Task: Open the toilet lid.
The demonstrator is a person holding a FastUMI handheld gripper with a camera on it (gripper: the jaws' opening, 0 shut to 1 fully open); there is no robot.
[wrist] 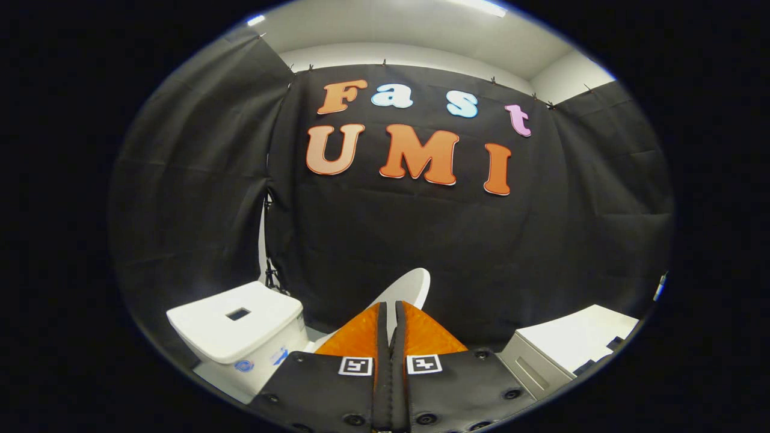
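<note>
Because the gripper (391, 310) has its fingers pinched nearly together on the thin rim of the raised toilet lid (409, 288), which stands tilted just right of the tank (234, 322), a loose grip (my guess) may let it slip and slam down.

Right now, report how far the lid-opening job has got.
Done: the toilet lid is already raised, rising tilted just beyond the fingertips, with the tank off to their left. In hand: the jaws look closed on the lid's edge, which shows in the thin gap between them. Left: probably tipping it fully back and letting go; whether it rests on anything yet cannot be told.
</note>
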